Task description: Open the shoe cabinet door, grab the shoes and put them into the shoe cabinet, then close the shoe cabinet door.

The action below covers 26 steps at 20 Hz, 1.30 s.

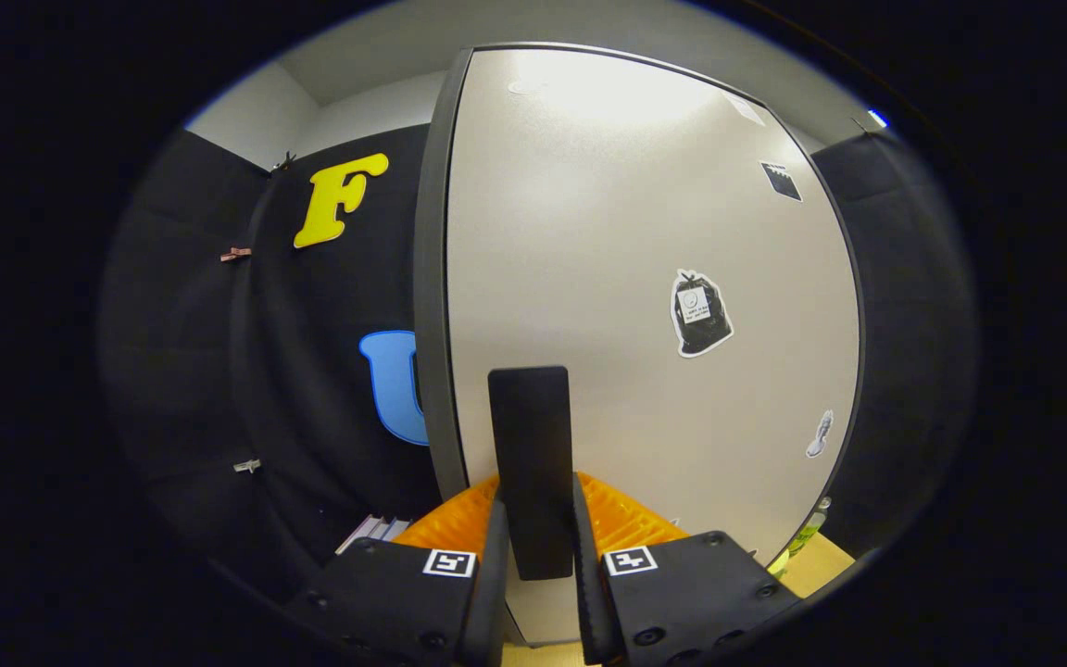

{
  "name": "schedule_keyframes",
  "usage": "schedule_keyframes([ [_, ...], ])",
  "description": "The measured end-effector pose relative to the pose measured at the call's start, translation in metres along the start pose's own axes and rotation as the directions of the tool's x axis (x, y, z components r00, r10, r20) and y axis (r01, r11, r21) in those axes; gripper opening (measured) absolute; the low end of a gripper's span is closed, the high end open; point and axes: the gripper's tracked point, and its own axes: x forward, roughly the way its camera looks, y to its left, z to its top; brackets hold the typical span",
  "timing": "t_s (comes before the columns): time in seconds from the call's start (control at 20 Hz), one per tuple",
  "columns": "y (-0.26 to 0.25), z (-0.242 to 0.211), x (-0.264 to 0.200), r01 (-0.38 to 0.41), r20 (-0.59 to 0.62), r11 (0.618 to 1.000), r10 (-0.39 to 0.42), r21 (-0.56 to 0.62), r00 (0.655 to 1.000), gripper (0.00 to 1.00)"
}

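- The claw [533,537] has its two fingers drawn in close, one on each side of a dark flat handle [530,463], and both press against its sides, so it is clamped on that handle.
- The handle is a slim upright bar; its long axis runs straight up and down, its lower end sits between the fingers and its upper end rises past their tips.
- The handle stands out from the shoe cabinet door [626,278], a pale, smooth panel with a dark rim that spreads just beyond the fingers.
- The door's long axis is upright too, and its broad face is turned towards the camera; its left edge [430,278] shows as a dark vertical band.
- I cannot tell whether the door is shut flat against the cabinet or stands a little ajar.
- A black-and-white sticker [700,313] sits on the door to the right of the handle, a small dark one [781,180] higher up near the right edge, and a small pale one [820,434] lower on that side.
- Left of the door hangs the booth's black cloth wall [311,389], with a few small clips [236,253] pinned on it.
- Low on the right, beside the door's bottom corner, a strip of light wooden floor [821,560] shows, with a small yellow-green thing [807,535] too small to identify.
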Motion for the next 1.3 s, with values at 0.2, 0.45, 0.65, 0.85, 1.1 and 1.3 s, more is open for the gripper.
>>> schedule_keyframes([
  [0.2, 0.000, -0.001, 0.000, -0.005, -0.008, 1.000, 0.005, -0.003, 1.000, 0.36],
  [0.45, -0.001, -0.002, -0.001, -0.001, -0.022, 1.000, 0.001, -0.006, 1.000, 0.26],
  [0.65, -0.001, -0.002, -0.009, -0.023, -0.035, 1.000, 0.023, 0.002, 0.999, 0.26],
  [0.85, -0.002, 0.002, -0.024, -0.051, -0.044, 0.998, 0.052, 0.022, 0.998, 0.26],
  [1.1, -0.012, 0.008, -0.056, -0.058, -0.055, 0.998, 0.059, 0.028, 0.997, 0.26],
  [1.3, -0.029, 0.011, -0.085, -0.066, -0.062, 0.997, 0.068, 0.030, 0.996, 0.26],
])
